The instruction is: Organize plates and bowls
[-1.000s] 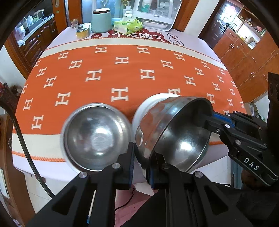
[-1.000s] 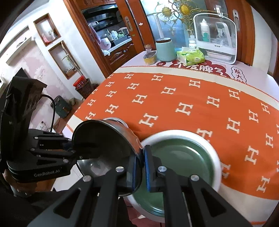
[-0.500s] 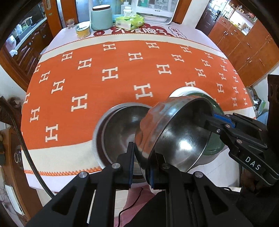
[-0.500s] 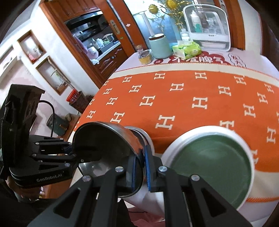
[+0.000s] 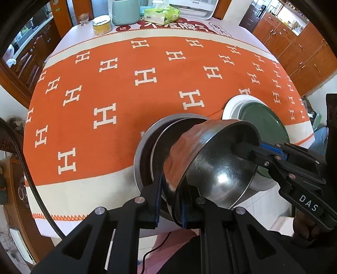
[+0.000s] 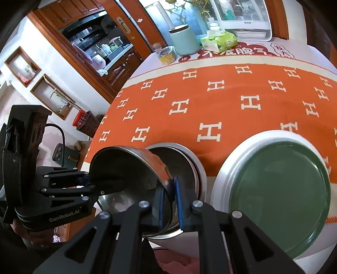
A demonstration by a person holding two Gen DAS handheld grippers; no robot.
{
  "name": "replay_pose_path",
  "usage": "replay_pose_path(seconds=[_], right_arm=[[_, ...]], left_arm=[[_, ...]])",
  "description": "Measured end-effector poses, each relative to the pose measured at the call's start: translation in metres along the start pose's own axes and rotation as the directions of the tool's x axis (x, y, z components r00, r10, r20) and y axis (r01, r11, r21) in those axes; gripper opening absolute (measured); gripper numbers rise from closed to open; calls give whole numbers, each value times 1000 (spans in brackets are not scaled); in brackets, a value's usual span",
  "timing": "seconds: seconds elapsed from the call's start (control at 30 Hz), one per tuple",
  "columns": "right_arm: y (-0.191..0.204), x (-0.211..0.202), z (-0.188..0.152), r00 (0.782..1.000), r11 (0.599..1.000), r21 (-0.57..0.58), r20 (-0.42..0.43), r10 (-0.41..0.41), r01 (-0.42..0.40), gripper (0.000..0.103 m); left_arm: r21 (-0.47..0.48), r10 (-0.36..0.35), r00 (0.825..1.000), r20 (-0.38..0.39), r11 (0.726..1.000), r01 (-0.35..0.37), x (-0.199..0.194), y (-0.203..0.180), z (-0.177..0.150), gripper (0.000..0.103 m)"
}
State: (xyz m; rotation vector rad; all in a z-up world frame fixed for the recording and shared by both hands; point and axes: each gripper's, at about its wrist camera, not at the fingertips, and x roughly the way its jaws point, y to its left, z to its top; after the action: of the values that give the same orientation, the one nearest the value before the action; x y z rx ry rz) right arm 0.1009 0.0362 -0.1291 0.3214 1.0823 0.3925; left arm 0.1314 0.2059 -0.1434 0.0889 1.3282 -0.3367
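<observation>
A steel bowl is held tilted above the table's near edge by both grippers. My left gripper is shut on its near rim; my right gripper is shut on the opposite rim. In the right wrist view the held bowl sits between my right gripper and my left gripper. Under it lies a stack of steel bowls, also seen in the right wrist view. To the right a green plate rests on a white plate.
The table carries an orange cloth with white H marks. At the far edge stand a mint canister, a yellow jar, a tissue pack and a white rack. Wooden cabinets stand to the right.
Both grippers have carried the held bowl leftward, from above the plates to above the steel bowl stack. The grips have not changed.
</observation>
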Motion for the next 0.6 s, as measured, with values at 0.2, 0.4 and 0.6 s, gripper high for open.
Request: replay_pose_path(seconds=[0.2, 0.4, 0.6], right_arm=[[-6, 0, -1, 1000, 999, 50, 9, -22, 22, 13], [-12, 2, -1, 999, 995, 93, -1, -36, 36, 19], [-19, 4, -4, 999, 991, 130, -18, -33, 35, 38]], left_arm=[[-15, 16, 1000, 20, 1000, -15, 3, 11, 4, 14], [-52, 0, 999, 54, 999, 2, -2, 22, 4, 14], [-104, -36, 997, 70, 994, 43, -1, 34, -1, 27]])
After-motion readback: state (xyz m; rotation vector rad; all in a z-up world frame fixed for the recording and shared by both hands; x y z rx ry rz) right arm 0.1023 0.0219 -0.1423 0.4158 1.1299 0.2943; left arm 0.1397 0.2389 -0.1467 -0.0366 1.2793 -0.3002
